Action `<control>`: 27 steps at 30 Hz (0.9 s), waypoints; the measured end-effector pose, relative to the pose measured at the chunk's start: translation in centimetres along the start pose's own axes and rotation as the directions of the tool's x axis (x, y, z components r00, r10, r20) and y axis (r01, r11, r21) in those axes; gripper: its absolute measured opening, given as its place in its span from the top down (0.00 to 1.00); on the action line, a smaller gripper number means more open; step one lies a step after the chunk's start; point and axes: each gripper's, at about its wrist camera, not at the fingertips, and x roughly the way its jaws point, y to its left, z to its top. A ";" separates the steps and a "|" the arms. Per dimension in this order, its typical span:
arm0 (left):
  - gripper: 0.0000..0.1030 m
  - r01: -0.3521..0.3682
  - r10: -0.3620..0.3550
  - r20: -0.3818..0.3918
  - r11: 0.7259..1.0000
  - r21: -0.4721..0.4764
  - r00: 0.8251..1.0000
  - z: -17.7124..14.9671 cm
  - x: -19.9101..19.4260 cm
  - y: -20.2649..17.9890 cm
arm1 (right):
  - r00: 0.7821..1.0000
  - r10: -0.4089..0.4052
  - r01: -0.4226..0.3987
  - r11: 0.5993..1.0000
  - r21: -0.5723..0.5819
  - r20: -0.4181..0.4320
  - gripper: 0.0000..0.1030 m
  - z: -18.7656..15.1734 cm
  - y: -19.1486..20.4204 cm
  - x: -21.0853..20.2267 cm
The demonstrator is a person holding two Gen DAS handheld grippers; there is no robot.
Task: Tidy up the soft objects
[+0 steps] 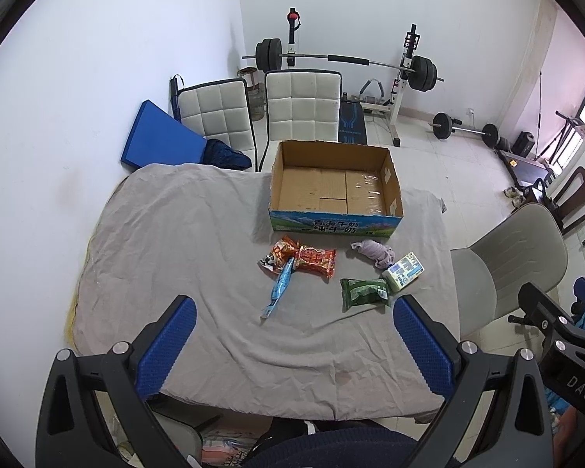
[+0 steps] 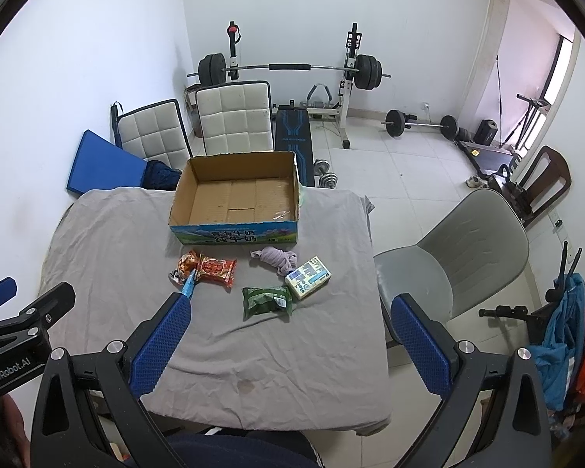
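Note:
An empty cardboard box (image 1: 333,191) (image 2: 236,199) stands at the far side of a grey-clothed table (image 1: 183,257) (image 2: 109,249). In front of it lie red snack packets (image 1: 316,259) (image 2: 214,269), a long blue wrapper (image 1: 279,290) (image 2: 188,286), a green packet (image 1: 364,292) (image 2: 267,300), a bundled lilac cloth (image 1: 374,253) (image 2: 279,257) and a white tissue pack (image 1: 403,271) (image 2: 307,277). My left gripper (image 1: 294,312) hovers open above the near table edge, holding nothing. My right gripper (image 2: 292,310) is open too, at the near right.
Two white padded chairs (image 1: 302,107) (image 2: 234,117) stand behind the table, a grey chair (image 1: 514,269) (image 2: 472,257) at its right. A weight bench with barbell (image 1: 347,62) (image 2: 288,68), a blue mat (image 1: 160,136) and dumbbells (image 2: 325,173) fill the room beyond.

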 end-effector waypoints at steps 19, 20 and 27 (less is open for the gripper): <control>0.00 -0.083 0.045 -0.361 0.992 -0.092 0.932 2.4 24.9 -0.9 | 0.866 -0.002 0.057 0.994 0.095 -0.501 0.00 1.8 -7.4 32.3; 0.00 -0.077 0.029 -0.393 0.991 -0.106 0.919 2.4 27.0 -1.1 | 0.850 0.018 0.058 0.990 0.127 -0.527 0.00 1.5 -7.9 34.3; 0.01 -0.064 -0.144 -0.586 0.945 -0.321 0.798 2.6 40.4 -1.3 | 0.790 0.132 0.118 0.926 0.359 -0.599 0.03 -0.6 -9.1 46.0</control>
